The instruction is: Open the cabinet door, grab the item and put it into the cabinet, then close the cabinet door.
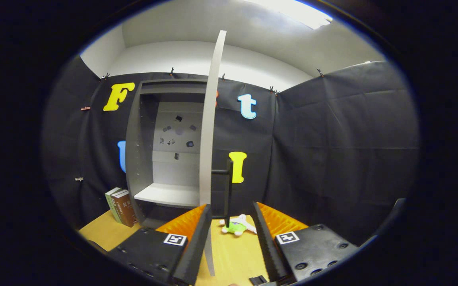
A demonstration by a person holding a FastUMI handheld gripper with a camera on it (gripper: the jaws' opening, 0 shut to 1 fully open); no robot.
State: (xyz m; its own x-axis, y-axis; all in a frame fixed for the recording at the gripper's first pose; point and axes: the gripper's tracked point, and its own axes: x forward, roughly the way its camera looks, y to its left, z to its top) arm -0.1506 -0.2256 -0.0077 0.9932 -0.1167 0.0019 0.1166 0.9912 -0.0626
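Far left, two books (121, 206) stand upright on the wooden table (101, 234), leaning right up against the left side of the cabinet (137, 151). The cabinet is a tall grey one pushed back against the black cloth wall, and it's wide open, so you can see straight in: a pale shelf (167, 194) low down with nothing I can make out sitting on it, and a scatter of small dark bits stuck on the back panel higher up, too small to tell what they are. Next over is the door (211, 119), swung out toward the camera so you're looking at it almost edge-on, a thin pale strip running from way up top down past the left finger. Its dark handle (226, 186) sticks out on the right side of the door, just ahead of the gripper (229, 222). The jaws are spread wide with nothing held, the door's bottom edge sitting close by the inner side of the left finger, can't tell if it's actually touching. Between the two fingers and a bit beyond them, the toy (237, 226), a little green and white plush thing, is lying on the table just right of the door, outside the cabinet.
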